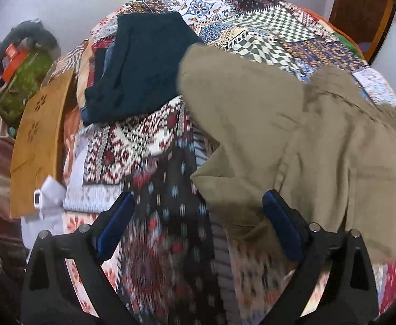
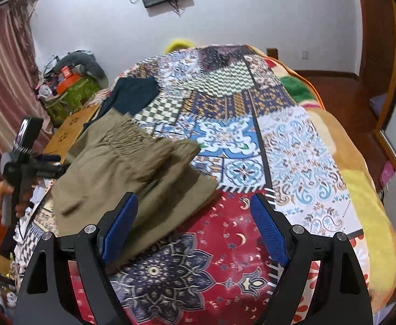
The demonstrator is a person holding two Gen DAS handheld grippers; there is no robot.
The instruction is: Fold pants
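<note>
Khaki cotton pants (image 2: 122, 168) lie crumpled on the patchwork-quilted bed (image 2: 252, 140), just before dark folded garments (image 1: 141, 67); left gripper (image 1: 198, 205) and right gripper (image 2: 195, 205) fingers spread, empty.

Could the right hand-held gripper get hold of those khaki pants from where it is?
Probably yes. The right hand-held gripper is open, and the khaki pants lie on the patchwork bedspread just ahead, their near edge beside its left finger. Nothing lies between them.

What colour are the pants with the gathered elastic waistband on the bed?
Khaki olive-tan pants, plain with no print; clearest in the right wrist view.
</note>
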